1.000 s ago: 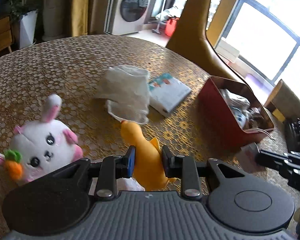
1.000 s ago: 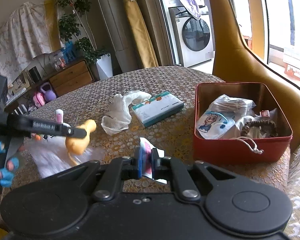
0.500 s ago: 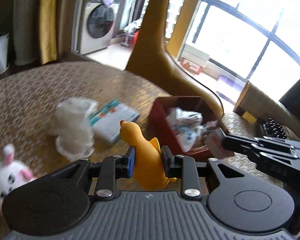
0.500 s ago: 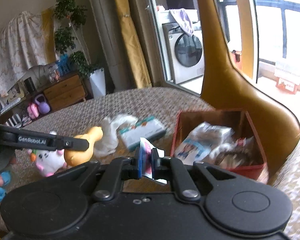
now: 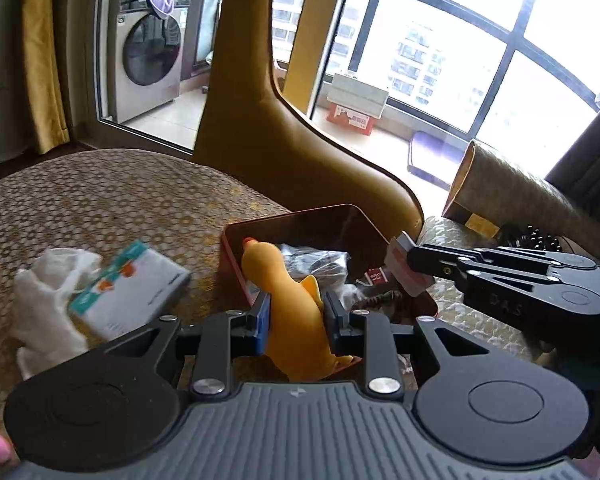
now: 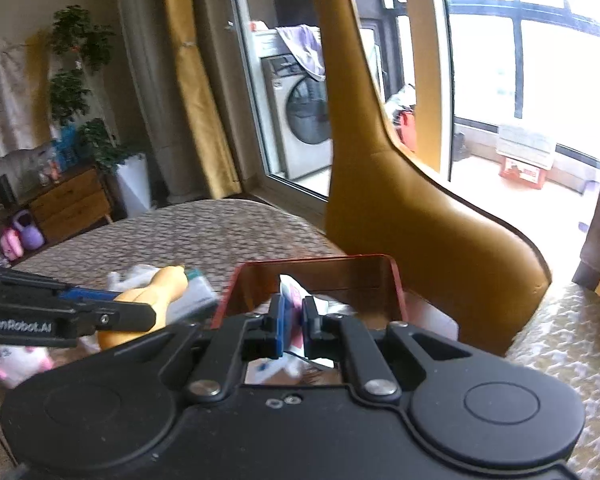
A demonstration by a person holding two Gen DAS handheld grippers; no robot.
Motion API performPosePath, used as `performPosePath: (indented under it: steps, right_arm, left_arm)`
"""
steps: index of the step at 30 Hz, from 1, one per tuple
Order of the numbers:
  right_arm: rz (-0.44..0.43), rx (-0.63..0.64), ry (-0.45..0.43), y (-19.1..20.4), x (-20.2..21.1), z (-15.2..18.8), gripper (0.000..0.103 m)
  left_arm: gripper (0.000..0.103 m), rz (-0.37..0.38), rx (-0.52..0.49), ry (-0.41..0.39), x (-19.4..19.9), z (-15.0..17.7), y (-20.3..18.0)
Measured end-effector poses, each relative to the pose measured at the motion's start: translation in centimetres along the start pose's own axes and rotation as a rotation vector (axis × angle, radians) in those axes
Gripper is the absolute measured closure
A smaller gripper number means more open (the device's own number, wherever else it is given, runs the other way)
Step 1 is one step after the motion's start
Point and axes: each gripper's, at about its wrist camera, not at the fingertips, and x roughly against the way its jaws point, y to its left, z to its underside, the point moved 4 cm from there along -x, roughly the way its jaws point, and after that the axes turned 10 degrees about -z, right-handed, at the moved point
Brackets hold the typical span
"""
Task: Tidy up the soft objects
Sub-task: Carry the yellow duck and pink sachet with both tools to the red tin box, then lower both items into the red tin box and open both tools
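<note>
Your left gripper [image 5: 296, 322] squeezes the duck [image 5: 290, 300], right gripper [image 6: 293, 322] pinches a small packet [image 6: 294, 300] — both over the red box [image 5: 236, 276], prob. to drop in.

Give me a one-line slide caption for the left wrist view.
Left gripper carries a yellow duck toward the red tin.

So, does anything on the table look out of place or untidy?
Yes. A crumpled white plastic bag lies loose on the table, partly under a tilted white-and-teal tissue pack, both outside the red metal box.
</note>
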Motion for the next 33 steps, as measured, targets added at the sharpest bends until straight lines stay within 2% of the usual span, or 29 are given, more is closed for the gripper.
performPosePath:
  steps: [11, 20, 28, 30, 33]
  right_arm:
    - [0.032, -0.083, 0.053, -4.6, -4.4, 1.2, 0.096]
    - [0.024, -0.097, 0.090, -4.9, -6.1, 2.7, 0.095]
    - [0.005, -0.146, 0.093, -5.1, -6.2, 3.4, 0.088]
    - [0.002, -0.151, 0.094, -5.0, -6.1, 3.5, 0.086]
    - [0.001, -0.159, 0.090, -4.9, -5.7, 3.4, 0.084]
  left_arm:
    - [0.076, 0.039, -0.007, 0.061, -5.6, -0.4, -3.4]
    - [0.076, 0.010, -0.010, 0.093, -8.3, 0.8, -3.3]
    - [0.074, 0.012, 0.006, 0.121, -8.9, 1.7, -3.1]
    - [0.071, 0.006, 0.001, 0.115, -8.7, 1.6, -3.1]
    - [0.055, -0.009, -0.002, 0.086, -8.0, 1.4, -3.1]
